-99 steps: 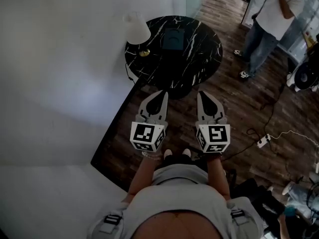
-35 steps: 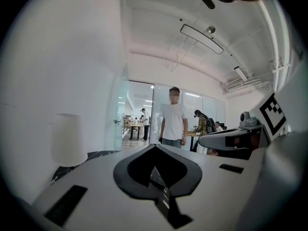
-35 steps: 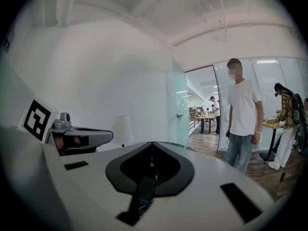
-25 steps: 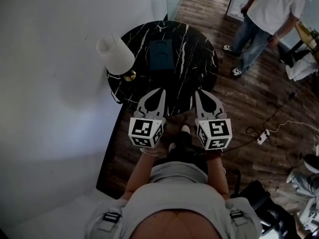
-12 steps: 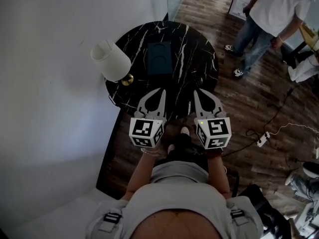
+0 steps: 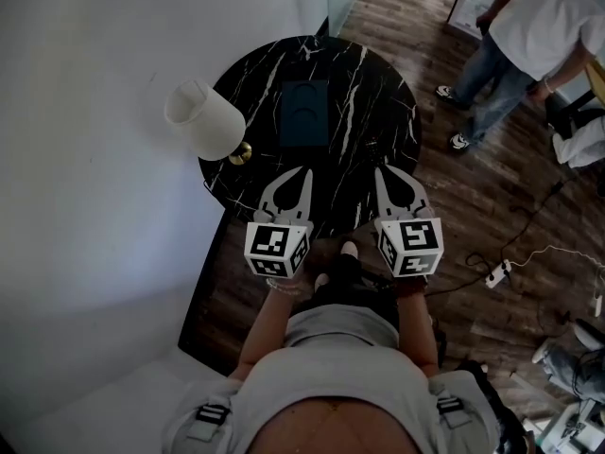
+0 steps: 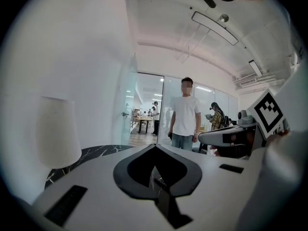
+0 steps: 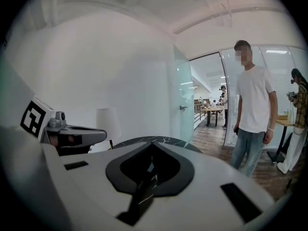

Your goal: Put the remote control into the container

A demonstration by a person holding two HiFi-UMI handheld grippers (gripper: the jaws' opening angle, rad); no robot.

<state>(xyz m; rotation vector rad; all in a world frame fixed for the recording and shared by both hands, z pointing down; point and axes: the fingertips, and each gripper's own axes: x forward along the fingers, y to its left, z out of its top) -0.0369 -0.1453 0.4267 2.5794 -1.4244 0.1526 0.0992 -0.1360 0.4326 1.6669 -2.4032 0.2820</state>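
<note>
Closer than four seconds back, the person carrying the grippers has come up to the table, and the bystander has drifted off toward the right edge of the head view. At the middle of the tabletop lies the dark teal rectangular container [image 6: 304, 113], flat, its long side running away from the person, with a faint curved line across its inside. It is so dark against the stone that I cannot tell whether the remote control sits in it or anywhere near it. It rests on a round black marble table [image 6: 383, 93] veined in white, alone apart from a lamp at the left rim with a white conical lampshade [image 6: 203, 118] tilted over a small brass base [image 6: 242, 151]. Both grippers hang over the near rim, well short of the container and level with each other. The left gripper [image 6: 302, 174] is clenched, its two dark pads meeting at a point with nothing between them, as its own view shows [image 7: 154, 147]. The right gripper [image 6: 385, 172] is likewise closed tight and empty [image 8: 152, 143]. Each gripper view catches the other gripper off to one side. Beyond the table runs a brown wooden plank floor [image 6: 473, 192], where the bystander in a white T-shirt and jeans [image 6: 544, 26] stands. A white power strip [image 6: 494, 274] lies on the boards at the right, and a plain white wall [image 6: 95, 178] fills the left.
</note>
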